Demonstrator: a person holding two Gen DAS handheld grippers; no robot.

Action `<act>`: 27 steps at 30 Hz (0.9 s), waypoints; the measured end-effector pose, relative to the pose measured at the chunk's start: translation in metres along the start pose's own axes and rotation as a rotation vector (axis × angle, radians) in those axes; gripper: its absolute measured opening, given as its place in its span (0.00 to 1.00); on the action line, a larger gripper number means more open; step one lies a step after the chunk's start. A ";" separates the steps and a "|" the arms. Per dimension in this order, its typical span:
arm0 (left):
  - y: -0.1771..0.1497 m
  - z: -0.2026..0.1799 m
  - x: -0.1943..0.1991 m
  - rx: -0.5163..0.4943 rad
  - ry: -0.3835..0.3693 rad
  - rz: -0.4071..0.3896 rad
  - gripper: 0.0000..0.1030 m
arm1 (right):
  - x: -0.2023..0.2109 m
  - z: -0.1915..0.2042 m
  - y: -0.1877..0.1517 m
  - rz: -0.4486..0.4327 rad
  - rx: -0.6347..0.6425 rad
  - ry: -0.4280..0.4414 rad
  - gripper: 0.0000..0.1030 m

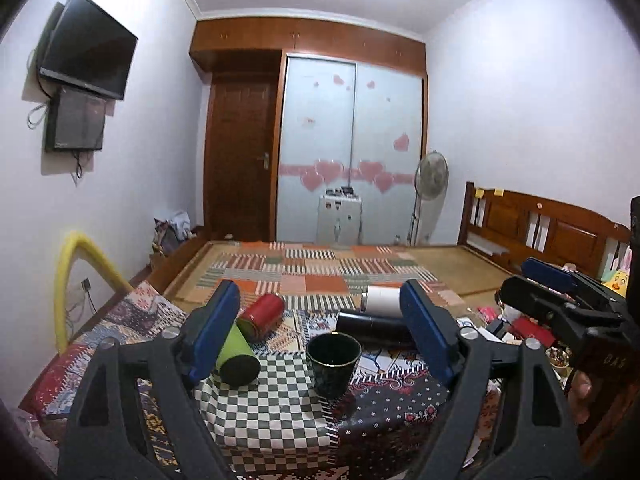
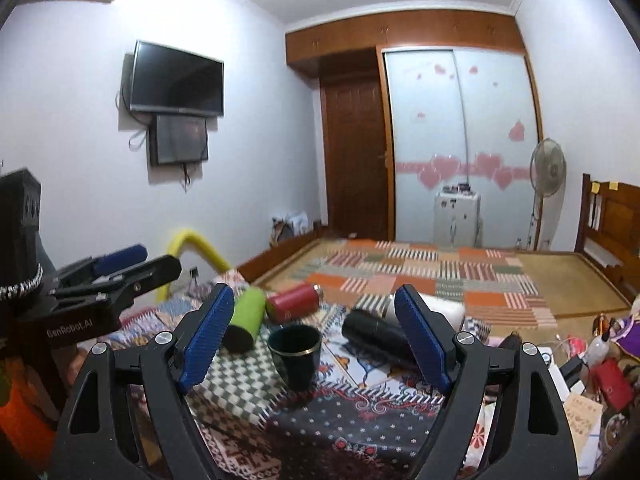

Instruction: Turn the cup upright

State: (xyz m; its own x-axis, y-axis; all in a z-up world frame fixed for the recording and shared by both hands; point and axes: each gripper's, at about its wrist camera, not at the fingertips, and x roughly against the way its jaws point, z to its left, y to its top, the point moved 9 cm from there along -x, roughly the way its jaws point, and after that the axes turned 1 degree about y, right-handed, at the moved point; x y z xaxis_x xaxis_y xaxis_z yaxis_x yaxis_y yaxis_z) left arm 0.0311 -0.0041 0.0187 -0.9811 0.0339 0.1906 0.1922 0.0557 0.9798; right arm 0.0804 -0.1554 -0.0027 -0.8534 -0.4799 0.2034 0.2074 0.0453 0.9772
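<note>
Now the dark cup (image 1: 334,363) stands up straight on the checked cloth (image 1: 272,404), mouth up. Both the left gripper (image 1: 320,336) and right gripper (image 2: 314,334) are wide open, holding nothing. The cup's bottom is hard to see in shadow.

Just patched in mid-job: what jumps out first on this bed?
A dark green cup stands upright, mouth up, on the checkered cloth, centred between the open left claw and, in the other view, the open right claw. Around it lie toppled cylinders: a lime green cup and red tumbler to its left, a black tumbler and white one behind right.
</note>
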 end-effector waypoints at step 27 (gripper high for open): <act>-0.013 -0.003 0.031 -0.018 0.052 -0.050 0.99 | 0.028 0.014 -0.011 -0.044 -0.055 -0.007 0.84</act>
State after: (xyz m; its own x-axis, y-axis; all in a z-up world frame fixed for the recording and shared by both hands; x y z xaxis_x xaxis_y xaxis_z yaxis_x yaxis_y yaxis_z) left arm -0.0018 -0.0066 0.0116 -0.9894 -0.0204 0.1440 0.1432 0.0382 0.9890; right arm 0.0473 -0.1572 -0.0068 -0.8657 -0.4741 0.1607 0.1950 -0.0237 0.9805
